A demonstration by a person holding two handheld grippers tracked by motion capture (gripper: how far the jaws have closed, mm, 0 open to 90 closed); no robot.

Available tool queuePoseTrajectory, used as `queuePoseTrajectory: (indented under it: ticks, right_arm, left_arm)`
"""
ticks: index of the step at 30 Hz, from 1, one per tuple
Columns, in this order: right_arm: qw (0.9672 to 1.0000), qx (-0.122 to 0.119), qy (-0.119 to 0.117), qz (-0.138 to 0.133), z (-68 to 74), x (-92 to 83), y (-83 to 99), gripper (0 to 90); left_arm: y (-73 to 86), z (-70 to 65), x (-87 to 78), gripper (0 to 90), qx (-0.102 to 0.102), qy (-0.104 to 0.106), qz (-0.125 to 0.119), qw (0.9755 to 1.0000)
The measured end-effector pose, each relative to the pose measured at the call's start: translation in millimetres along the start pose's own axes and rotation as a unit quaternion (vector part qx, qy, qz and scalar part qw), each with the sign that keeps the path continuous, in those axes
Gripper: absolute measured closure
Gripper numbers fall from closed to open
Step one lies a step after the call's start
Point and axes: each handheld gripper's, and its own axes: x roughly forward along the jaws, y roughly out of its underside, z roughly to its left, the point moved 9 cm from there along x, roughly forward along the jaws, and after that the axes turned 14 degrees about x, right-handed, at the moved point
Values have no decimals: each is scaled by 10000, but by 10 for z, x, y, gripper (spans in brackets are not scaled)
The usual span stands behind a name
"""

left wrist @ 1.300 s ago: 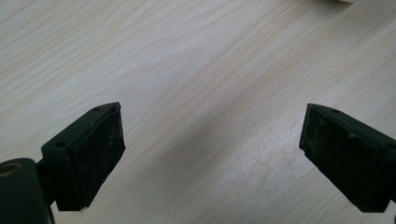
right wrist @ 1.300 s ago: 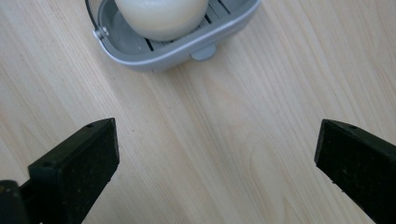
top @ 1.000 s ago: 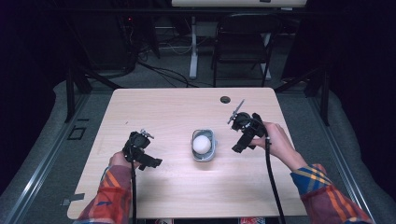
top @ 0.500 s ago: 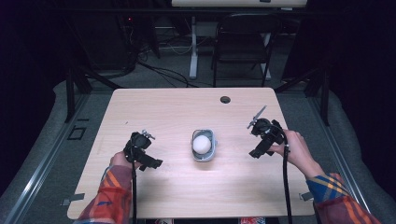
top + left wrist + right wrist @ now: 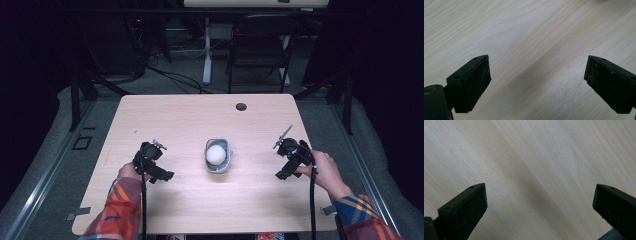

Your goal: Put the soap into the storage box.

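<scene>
A small grey bowl [image 5: 219, 165] stands at the middle of the light wooden table [image 5: 190, 117] and holds a white egg-like ball [image 5: 216, 154]. My left gripper [image 5: 161, 175] rests low over the table well to the left of the bowl, jaws pointing toward it. In the left gripper view this gripper [image 5: 537, 80] is open, with bare wood between its black pads [image 5: 477, 80]. My right gripper [image 5: 281, 175] sits to the right of the bowl, near the table's right edge. The right gripper view shows it [image 5: 540, 206] open too, nothing between its pads [image 5: 614, 206].
A round cable hole [image 5: 241, 106] lies near the table's far edge. Behind the table stand a dark chair [image 5: 257, 47] and a white desk leg [image 5: 206, 50], with cables on the floor. A metal rail [image 5: 50, 175] runs along the floor at the left.
My right gripper has drawn away from the bowl, moving right and toward the person, and has come down close to the table. The left gripper has stayed put.
</scene>
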Motion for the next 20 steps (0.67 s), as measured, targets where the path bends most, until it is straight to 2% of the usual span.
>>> queuePoseTrajectory:
  ticks: [5,9,10,14,17,20]
  right_arm:
    - [9999,-1,28,143,-23,39,153,0]
    - [9998,180,-33,92,-25,131,266,0]
    - [9998,148,-10,166,-26,137,289,0]
    - [9999,76,19,116,34,162,308,0]
    - [9999,97,33,76,41,167,300,1]
    - [9998,98,51,158,10,177,305,14]
  left_arm:
    - [1,-3,1,67,9,4,11,10000]
    - [-7,-14,-4,45,23,84,-33,10000]
    - [-12,-19,-3,44,28,91,-48,9999]
    - [-10,-20,-2,44,48,90,-28,9999]
    - [-10,-22,-2,44,58,102,-29,9999]
    - [-10,-22,2,44,66,112,-15,9999]
